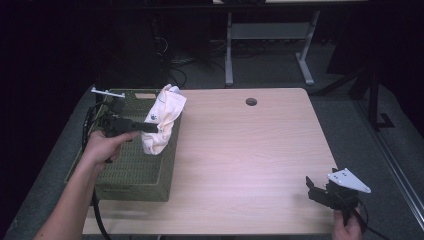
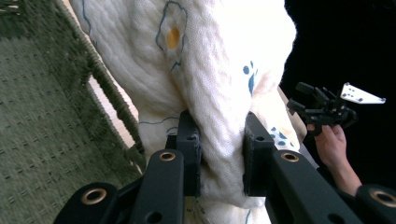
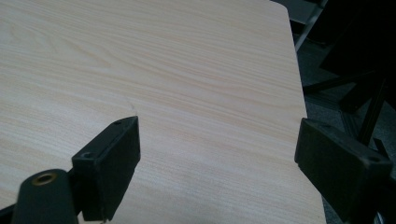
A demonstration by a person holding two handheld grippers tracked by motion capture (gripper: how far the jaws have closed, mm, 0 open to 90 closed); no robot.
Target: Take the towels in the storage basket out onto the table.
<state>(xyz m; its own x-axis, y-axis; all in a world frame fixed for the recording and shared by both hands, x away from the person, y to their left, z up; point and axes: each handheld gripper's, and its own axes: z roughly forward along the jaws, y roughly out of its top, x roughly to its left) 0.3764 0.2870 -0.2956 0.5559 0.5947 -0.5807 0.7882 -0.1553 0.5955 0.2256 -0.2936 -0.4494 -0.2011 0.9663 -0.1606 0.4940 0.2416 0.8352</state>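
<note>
White soft cloth with little blue prints [image 1: 161, 120] hangs over the green woven basket's [image 1: 135, 170] edge, pinched by your left gripper [image 1: 150, 127]. Your right gripper [image 1: 311, 188], jaws spread, waits over the bare wooden table [image 1: 250, 150].

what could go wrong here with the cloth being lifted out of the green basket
The left gripper pinches just one bunched fold of the white cloth, so the fabric could slip free as it rises. The cloth's lower end hangs against the basket's right wall and might snag on the woven rim and tug the basket. The right gripper sits open at the table's near right corner, too far off to help catch it.
</note>
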